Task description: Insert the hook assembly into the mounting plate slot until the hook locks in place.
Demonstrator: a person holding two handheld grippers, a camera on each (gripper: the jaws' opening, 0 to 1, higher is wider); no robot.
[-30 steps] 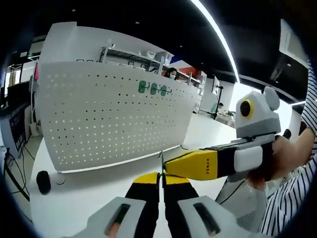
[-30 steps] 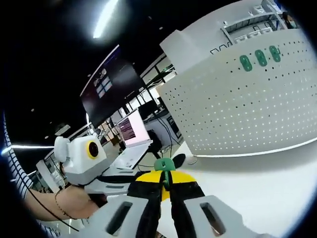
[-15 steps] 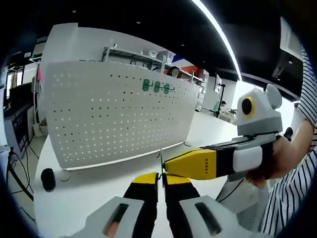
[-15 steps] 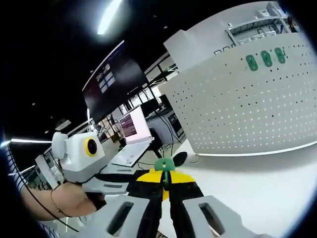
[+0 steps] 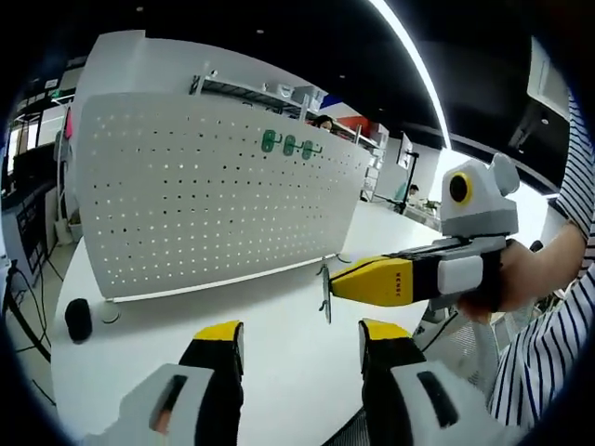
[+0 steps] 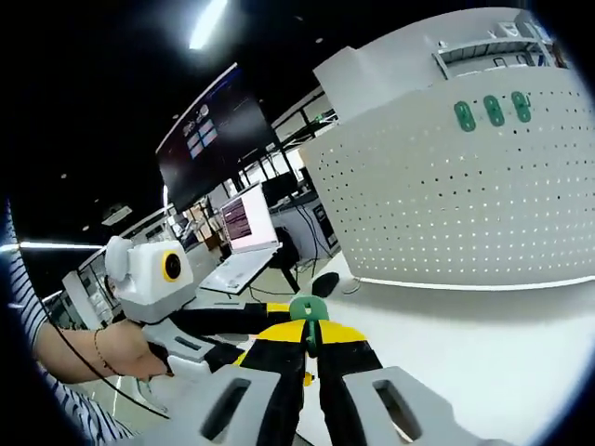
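Left gripper view: left gripper (image 5: pixel 302 348) is hovering over the white desk (image 5: pixel 279 316), jaws spread wide with nothing between them. Right gripper (image 5: pixel 327 283) is coming in from the right, held by a hand (image 5: pixel 507 279) in a striped sleeve (image 5: pixel 548 362), its yellow-tipped jaws pressed together on the hook assembly (image 5: pixel 324 293), a thin metal piece hanging down from the tips above the desk. White pegboard (image 5: pixel 214 200) is standing upright at the far side of the desk, with three green plates (image 5: pixel 288 145) sitting in a row near its top edge. A dark round object (image 5: pixel 78 319) is lying on the desk near the board's left end.

Right gripper view: right gripper (image 6: pixel 308 339) jaws are pinching the hook assembly (image 6: pixel 307 309), green head sticking out above the tips. Left gripper (image 6: pixel 228 321) is showing at the left, held in a hand (image 6: pixel 121 348), its state hard to read from here. Pegboard (image 6: pixel 465 200) is standing far right, well apart from the hook, green plates (image 6: pixel 493 110) near its top. A laptop (image 6: pixel 244 243) is sitting beyond the desk's far left.
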